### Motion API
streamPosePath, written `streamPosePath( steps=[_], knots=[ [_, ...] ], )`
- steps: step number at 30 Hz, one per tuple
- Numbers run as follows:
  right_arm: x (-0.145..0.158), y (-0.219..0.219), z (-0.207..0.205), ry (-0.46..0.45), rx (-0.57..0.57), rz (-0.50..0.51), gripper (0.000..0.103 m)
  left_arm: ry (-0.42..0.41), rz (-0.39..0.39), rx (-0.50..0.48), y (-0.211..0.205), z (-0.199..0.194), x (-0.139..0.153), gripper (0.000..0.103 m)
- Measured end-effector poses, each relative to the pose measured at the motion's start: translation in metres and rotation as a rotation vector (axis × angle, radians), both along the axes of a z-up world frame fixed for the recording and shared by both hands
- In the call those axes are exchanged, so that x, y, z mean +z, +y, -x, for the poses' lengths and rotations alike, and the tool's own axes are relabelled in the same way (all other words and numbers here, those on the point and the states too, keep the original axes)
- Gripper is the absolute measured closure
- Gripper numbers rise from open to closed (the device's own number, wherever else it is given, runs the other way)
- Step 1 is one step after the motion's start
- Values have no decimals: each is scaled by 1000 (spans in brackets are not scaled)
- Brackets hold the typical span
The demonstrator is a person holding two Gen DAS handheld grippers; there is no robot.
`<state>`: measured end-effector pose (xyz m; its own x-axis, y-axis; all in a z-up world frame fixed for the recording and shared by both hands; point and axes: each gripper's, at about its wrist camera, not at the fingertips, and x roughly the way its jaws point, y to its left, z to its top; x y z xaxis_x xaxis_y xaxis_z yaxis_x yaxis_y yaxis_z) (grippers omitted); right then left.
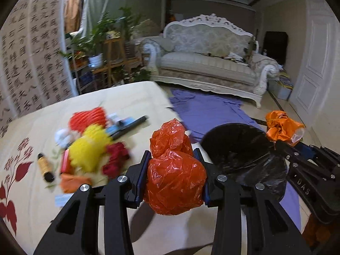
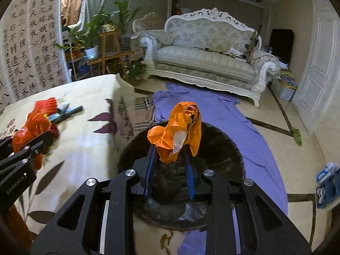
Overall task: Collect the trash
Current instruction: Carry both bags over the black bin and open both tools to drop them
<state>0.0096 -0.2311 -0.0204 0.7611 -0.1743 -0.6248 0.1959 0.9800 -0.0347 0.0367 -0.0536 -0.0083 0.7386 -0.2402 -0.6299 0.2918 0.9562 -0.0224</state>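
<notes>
Between the blue pads of the left gripper (image 1: 173,174) sits a crumpled red plastic bag (image 1: 174,178), clamped on both sides and bulging above and below the pads. It hangs over the near edge of the counter (image 1: 119,97), which is covered by a cream cloth printed with red leaves. Farther back on that cloth lies a heap of other trash: a red foam net (image 1: 89,118), a yellow foam net (image 1: 89,146), a dark red scrap (image 1: 115,159), a small brown bottle (image 1: 45,166) and a dark pen-like stick (image 1: 129,126), all blurred.

To the right, the right gripper (image 2: 170,165) is closed on a crumpled orange plastic bag (image 2: 178,127) with a clear scrap tucked into it; the pads pinch its lower part, and most of the bag stands above them. This bag is held over the round mouth of a bin lined with a black bag (image 2: 225,146), which stands on the floor just beside the counter's edge. In the left wrist view the same bin (image 1: 235,146) shows between the two grippers.

A purple cloth (image 2: 212,110) is spread over the tiled floor under and behind the bin, reaching toward a pale carved sofa (image 2: 204,53) at the far wall.
</notes>
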Motion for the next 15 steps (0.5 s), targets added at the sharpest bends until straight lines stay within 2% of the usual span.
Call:
streamPosePath(
  steps=[12,15],
  knots=[
    [-17,-42,-22,13,-28,-25,78,-1,-55,-77,-66,-30,-13,62],
    [-20,-49,-27,11,-27,-41,72,-2,-72,-76,-78,-37,-17,59]
  ],
)
